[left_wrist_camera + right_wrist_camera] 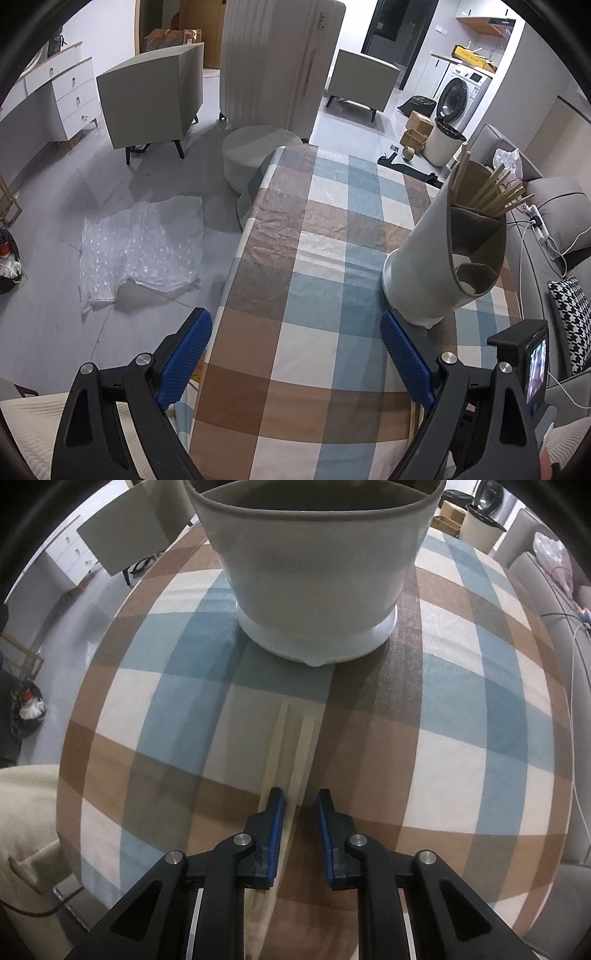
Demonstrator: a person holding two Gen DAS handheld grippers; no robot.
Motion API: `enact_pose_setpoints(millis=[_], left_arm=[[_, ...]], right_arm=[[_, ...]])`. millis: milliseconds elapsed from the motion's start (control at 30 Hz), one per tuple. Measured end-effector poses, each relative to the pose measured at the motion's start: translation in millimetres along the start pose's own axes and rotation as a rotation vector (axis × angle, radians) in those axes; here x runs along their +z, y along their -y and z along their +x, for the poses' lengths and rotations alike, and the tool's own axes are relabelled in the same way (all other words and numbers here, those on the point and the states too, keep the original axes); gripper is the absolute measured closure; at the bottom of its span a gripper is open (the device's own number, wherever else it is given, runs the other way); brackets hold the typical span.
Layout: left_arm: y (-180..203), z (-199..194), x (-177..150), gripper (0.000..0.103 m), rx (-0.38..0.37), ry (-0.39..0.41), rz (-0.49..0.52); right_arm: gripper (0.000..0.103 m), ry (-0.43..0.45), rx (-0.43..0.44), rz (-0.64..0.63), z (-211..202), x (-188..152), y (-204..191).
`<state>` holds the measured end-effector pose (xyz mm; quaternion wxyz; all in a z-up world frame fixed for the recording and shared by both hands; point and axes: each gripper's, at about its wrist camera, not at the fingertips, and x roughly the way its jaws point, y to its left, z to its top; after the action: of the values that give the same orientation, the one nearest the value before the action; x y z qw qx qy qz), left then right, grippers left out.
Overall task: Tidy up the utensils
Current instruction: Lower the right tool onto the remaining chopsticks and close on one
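A grey utensil holder (424,258) stands on the checked tablecloth (317,258) with several wooden chopsticks (491,192) standing in its back compartment. It also shows in the right wrist view (314,572), just ahead. Two pale wooden chopsticks (291,746) lie flat on the cloth, pointing at the holder. My right gripper (301,805) is low over their near part, jaws partly open, one chopstick between the pads (277,834), the other under the left pad. My left gripper (295,354) is wide open and empty above the table's near left part.
The right gripper's camera body (532,365) shows at the right edge of the left wrist view. A grey sofa (554,206) runs along the table's right side. The table's left edge (236,258) drops to the floor, where bubble wrap (140,247) lies.
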<state>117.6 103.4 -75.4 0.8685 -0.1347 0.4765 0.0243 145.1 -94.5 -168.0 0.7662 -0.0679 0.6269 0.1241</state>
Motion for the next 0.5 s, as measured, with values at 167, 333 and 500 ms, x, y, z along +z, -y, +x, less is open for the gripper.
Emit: enact_pose_setpoints(millis=[167,333,500], left_arm=[[-2,5,-1,0.013,0.021,-0.016,0.006],[-1,8,-2,0.013,0.058,-0.014,0.027],[5,18,-2,0.013,0.097,-0.046,0.038]], right_arm=[[0.083,0.051,-0.025,-0.026,2,8,-8],[0.08,0.089,-0.029,-0.04,4,17,-13],[0.097,0.108,0.0,-0.017,3,18,-4]])
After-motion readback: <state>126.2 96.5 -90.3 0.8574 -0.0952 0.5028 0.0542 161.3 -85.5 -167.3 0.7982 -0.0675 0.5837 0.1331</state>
